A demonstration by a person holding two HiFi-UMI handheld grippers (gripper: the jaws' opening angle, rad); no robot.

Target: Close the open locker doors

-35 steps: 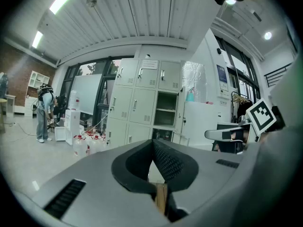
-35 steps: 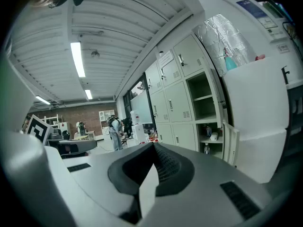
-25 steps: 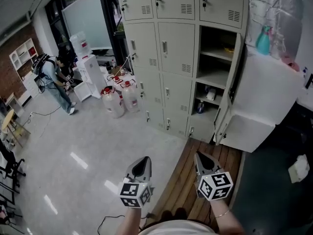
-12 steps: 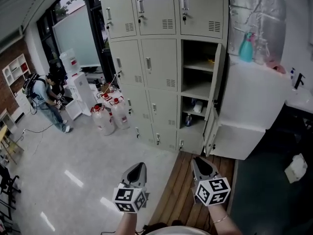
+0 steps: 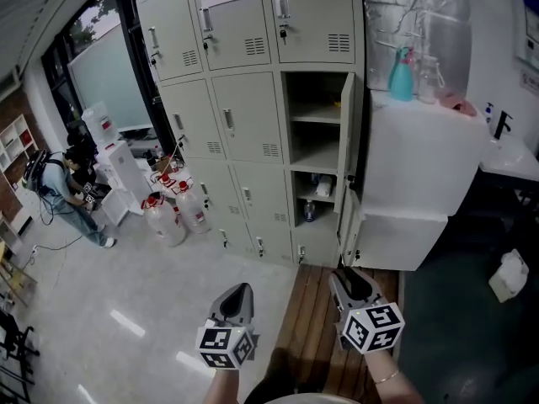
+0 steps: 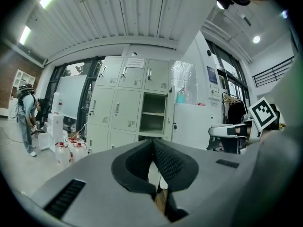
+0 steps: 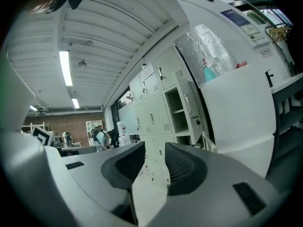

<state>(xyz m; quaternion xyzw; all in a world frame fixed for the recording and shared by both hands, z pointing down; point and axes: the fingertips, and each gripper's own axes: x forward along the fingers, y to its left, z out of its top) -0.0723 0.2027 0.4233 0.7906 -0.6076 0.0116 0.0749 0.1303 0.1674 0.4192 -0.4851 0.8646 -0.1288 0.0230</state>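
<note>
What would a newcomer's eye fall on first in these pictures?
The bank of beige metal lockers in the middle, its right column standing open with two doors swung out. Then the clear water jugs with red caps on the floor to its left, and the teal spray bottle on the white cabinet at its right.

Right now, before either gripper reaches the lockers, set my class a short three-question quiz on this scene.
1. What stands on top of the white cabinet beside the lockers? A a teal spray bottle; B a kettle; C a cardboard box.
2. True or false: every locker door is shut.
3. Which gripper's jaws stand apart?

Key
1. A.
2. False: in the right column the upper door and the lower door stand open.
3. The right gripper: its jaws have just been opening, with nothing between them. The left gripper has its jaws together.
</note>
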